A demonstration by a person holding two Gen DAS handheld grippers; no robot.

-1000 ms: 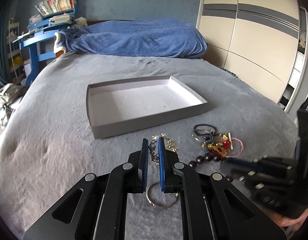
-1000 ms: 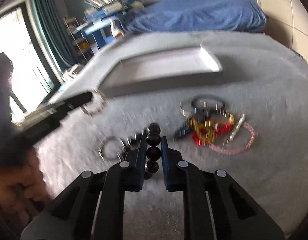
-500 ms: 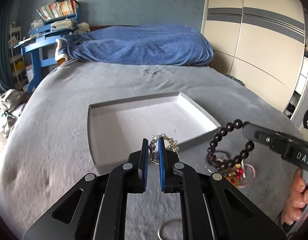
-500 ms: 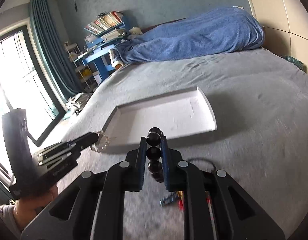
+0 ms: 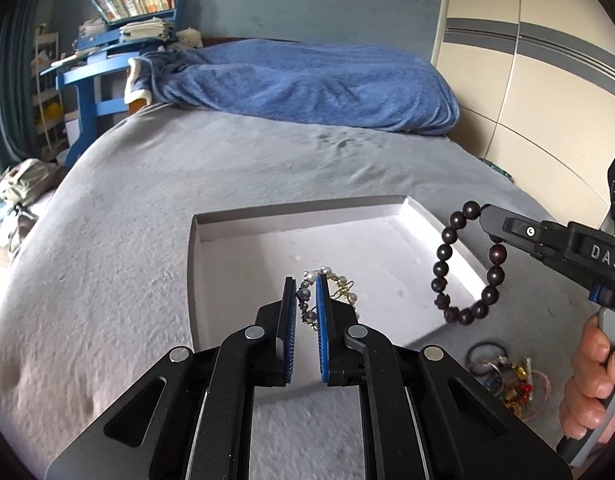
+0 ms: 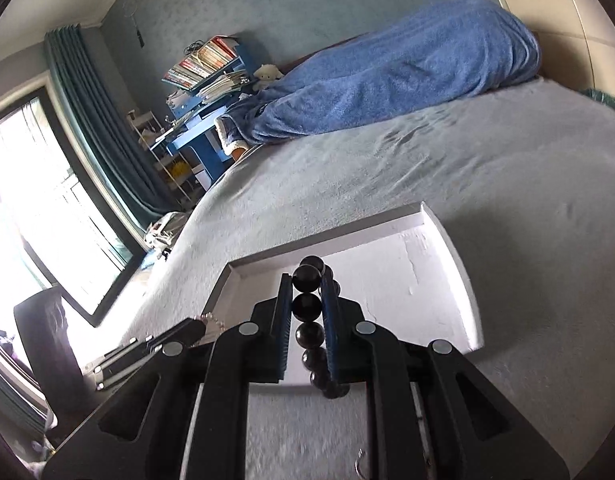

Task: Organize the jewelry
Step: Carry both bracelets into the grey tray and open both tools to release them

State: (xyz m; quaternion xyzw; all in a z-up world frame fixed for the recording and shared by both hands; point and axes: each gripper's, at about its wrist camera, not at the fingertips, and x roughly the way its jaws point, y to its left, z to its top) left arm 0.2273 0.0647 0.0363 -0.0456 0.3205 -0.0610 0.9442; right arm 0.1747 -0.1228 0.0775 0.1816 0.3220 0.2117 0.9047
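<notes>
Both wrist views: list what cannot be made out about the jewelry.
- Pearl-and-gold bracelet: left wrist view, the left gripper covers its lower part; in the right view only a sliver shows.
- Dark bead bracelet: right wrist view, the right gripper hides its far loop.
- Jewelry pile: left view, small and tangled; pieces cannot be counted.

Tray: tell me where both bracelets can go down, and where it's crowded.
The whole white floor of the tray shows bare; nothing lies in it. The dark bead bracelet hangs at its right wall, the pearl bracelet over its near edge. Crowded: the jewelry heap on the bedspread right of the left gripper.
</notes>
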